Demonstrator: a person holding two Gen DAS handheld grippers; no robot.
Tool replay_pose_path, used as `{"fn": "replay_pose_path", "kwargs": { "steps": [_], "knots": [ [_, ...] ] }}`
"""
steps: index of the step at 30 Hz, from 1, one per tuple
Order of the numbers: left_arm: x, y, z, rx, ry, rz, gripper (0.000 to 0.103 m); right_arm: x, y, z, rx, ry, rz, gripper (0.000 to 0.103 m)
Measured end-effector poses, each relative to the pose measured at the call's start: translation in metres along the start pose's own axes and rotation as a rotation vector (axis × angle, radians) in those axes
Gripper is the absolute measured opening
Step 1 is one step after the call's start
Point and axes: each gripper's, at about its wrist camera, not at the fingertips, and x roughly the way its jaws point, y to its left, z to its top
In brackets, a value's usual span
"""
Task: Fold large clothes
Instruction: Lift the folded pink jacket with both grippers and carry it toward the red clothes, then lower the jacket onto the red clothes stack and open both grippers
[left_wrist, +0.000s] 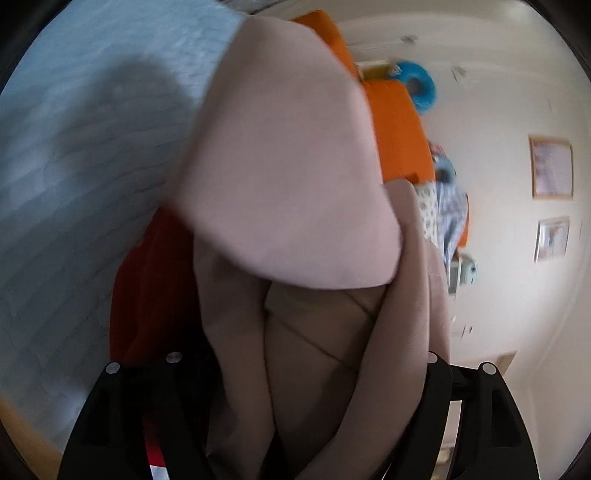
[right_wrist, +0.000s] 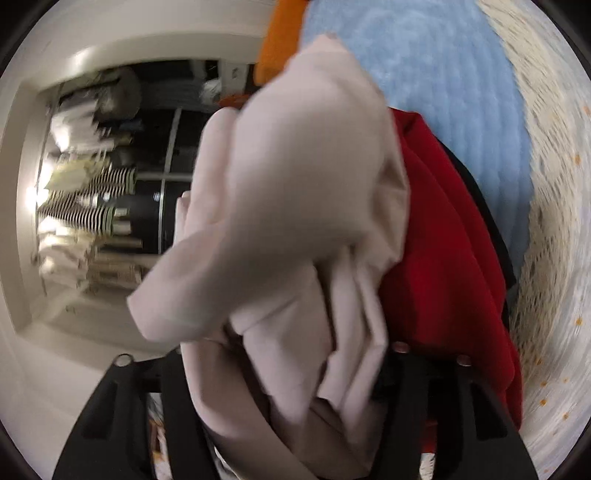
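A large pale pink-beige garment fills the middle of the left wrist view and hangs bunched between the black fingers of my left gripper, which is shut on it. The same garment drapes in folds through my right gripper, also shut on it. A red garment lies right behind the pink one; it also shows in the left wrist view. Both fingertips are hidden by cloth.
A light blue textured blanket covers the surface below; it also shows in the right wrist view. An orange cushion and patterned clothes lie beyond. An open wardrobe with hanging clothes stands to the left. White wall with frames.
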Motion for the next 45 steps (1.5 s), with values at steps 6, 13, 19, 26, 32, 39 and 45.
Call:
{"fn": "replay_pose_path", "kwargs": {
  "steps": [6, 13, 19, 26, 32, 39, 45],
  "knots": [
    [-0.053, -0.008, 0.005, 0.059, -0.001, 0.117, 0.091, -0.076, 0.019, 0.004, -0.123, -0.013, -0.191, 0.094],
    [-0.135, -0.084, -0.008, 0.240, -0.238, 0.413, 0.092, -0.122, 0.103, -0.017, -0.493, -0.229, -0.308, 0.044],
    [-0.124, -0.194, -0.053, 0.534, -0.329, 0.251, 0.093, -0.029, 0.177, -0.047, -0.836, -0.227, -0.458, 0.036],
    [-0.015, -0.163, -0.030, 0.707, -0.296, 0.463, 0.092, 0.036, 0.130, -0.012, -0.724, -0.292, -0.660, 0.016],
    [0.014, -0.080, 0.021, 0.532, -0.275, 0.439, 0.087, 0.038, 0.072, 0.004, -0.685, -0.333, -0.694, 0.013],
    [0.018, -0.104, 0.010, 0.625, -0.349, 0.644, 0.089, 0.025, 0.097, -0.009, -0.783, -0.403, -0.768, 0.045],
    [-0.072, -0.149, -0.133, 0.813, -0.610, 0.594, 0.100, -0.078, 0.139, -0.155, -0.836, -0.633, -0.573, 0.099]
  ]
}}
